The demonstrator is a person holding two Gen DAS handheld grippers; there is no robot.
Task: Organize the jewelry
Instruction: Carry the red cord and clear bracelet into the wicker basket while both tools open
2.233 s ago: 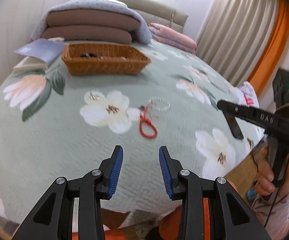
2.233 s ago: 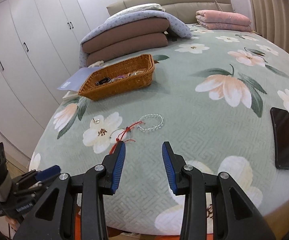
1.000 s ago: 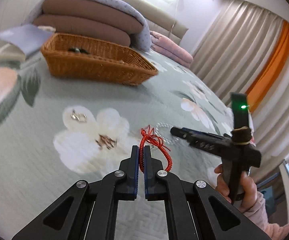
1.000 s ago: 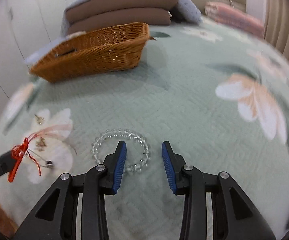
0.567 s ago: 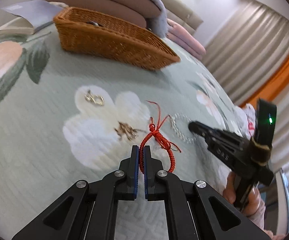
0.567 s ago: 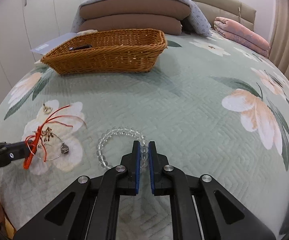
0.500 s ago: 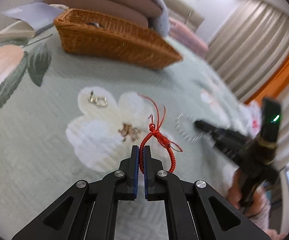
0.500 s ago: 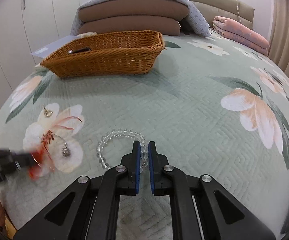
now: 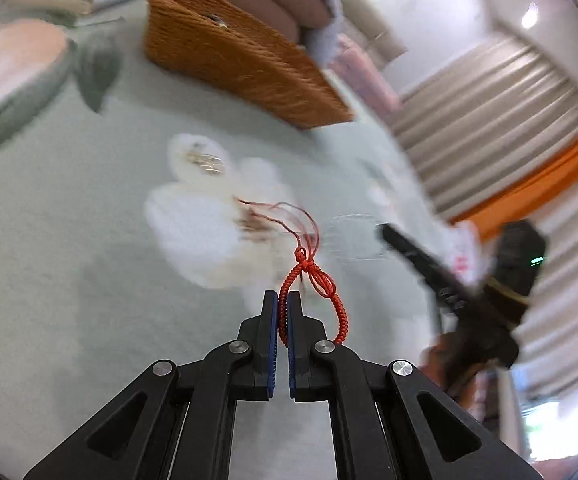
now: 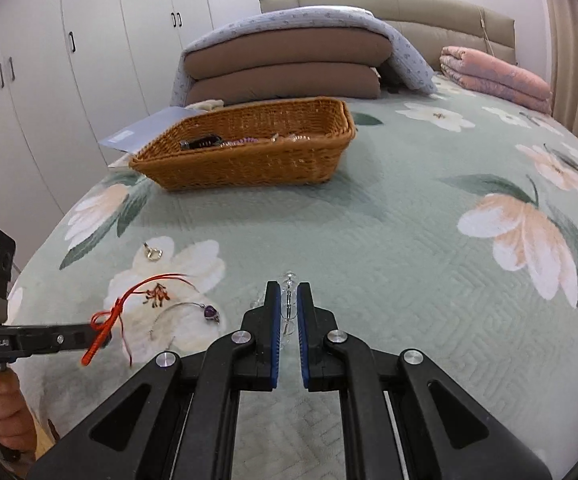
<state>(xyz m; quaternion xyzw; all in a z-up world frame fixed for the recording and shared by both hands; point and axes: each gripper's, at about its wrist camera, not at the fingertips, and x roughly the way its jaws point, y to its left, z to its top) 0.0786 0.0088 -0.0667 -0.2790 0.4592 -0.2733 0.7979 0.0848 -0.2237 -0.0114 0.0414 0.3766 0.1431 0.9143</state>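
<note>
My left gripper is shut on a red braided cord bracelet, which hangs off the quilt; the same red cord bracelet shows at the left gripper's tip in the right wrist view. My right gripper is shut on a clear bead bracelet, lifted edge-on between the pads. A wicker basket with several pieces of jewelry stands farther back on the bed. A silver bangle with a purple pendant and a small gold ring piece lie on a white flower print.
Stacked brown cushions under a blue blanket sit behind the basket, beside a folded pink blanket. A blue booklet lies left of the basket. White wardrobes line the left wall. A hand grips the left tool.
The right gripper shut on the clear bead bracelet and raised it off the quilt. The left gripper, still holding the red cord, rolled and shifted toward the basket.
</note>
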